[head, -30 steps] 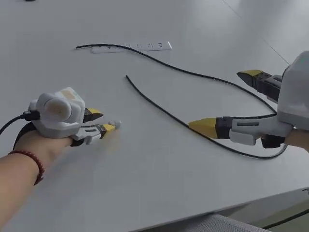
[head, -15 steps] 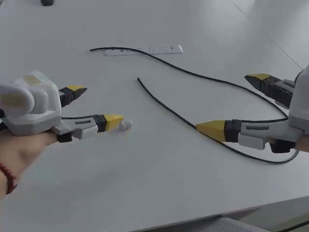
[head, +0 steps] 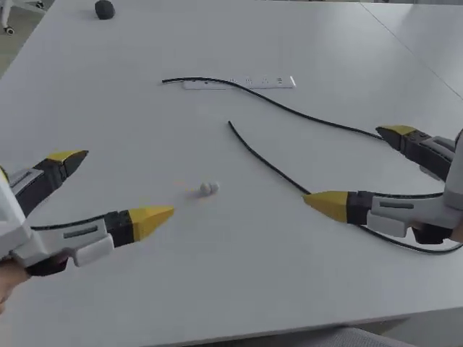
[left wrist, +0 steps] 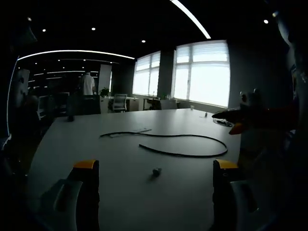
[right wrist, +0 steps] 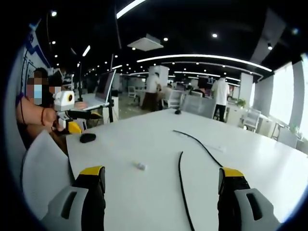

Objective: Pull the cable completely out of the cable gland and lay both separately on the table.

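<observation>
Both open: L hand-held gripper (head: pixel 117 184), R hand-held gripper (head: pixel 352 165); thin black cable (head: pixel 264 160) curves apart frm small pale round gland (head: pixel 208 189).

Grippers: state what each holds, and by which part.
Nothing. The left gripper and right gripper are open and empty; the cable gland and cable lie loose.

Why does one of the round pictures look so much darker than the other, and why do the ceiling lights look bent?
Left gripper view: it faces bright windows, so the table and room come out dim. Right gripper view: evenly lit, but the fisheye lens bows the ceiling lights into arcs. Head view: bright and even, hardly any shadow by the gland.
</observation>
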Available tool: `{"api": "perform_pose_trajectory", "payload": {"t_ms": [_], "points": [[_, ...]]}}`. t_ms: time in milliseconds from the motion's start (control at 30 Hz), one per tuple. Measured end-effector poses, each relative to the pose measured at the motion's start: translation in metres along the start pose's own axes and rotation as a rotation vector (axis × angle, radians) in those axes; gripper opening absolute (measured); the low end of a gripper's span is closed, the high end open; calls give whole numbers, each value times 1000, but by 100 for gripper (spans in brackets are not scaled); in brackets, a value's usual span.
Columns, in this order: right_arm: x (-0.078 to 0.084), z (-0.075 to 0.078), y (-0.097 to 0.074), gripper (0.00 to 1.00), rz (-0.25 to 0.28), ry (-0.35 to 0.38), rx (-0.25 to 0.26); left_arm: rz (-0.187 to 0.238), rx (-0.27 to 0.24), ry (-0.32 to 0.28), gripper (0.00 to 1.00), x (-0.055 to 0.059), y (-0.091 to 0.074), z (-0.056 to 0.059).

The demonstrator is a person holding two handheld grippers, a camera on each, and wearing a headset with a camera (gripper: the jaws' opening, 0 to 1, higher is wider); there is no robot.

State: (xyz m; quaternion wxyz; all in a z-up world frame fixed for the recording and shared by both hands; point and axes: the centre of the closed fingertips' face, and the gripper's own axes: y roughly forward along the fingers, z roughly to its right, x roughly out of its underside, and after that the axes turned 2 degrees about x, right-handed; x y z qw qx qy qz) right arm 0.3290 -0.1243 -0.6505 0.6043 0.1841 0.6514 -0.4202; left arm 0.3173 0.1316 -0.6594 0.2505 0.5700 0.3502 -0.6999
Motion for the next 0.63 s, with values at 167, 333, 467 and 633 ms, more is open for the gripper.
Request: {"api": "perform_pose_trajectory", "payload": {"t_ms": [167,333,467,633], "points": [[17,1,0,99,-9,10,15,0,-54,10,97,3,-7,-7],[37,0,-7,99,-67,3,22,-16,-58,24,96,8,-8,0],[34,0,-10,99,-55,4,27,-14,-52,36,95,5,-10,4],[34,3,-10,99,-66,-8,34,-40,-54,18,95,12,-9,3]]}}
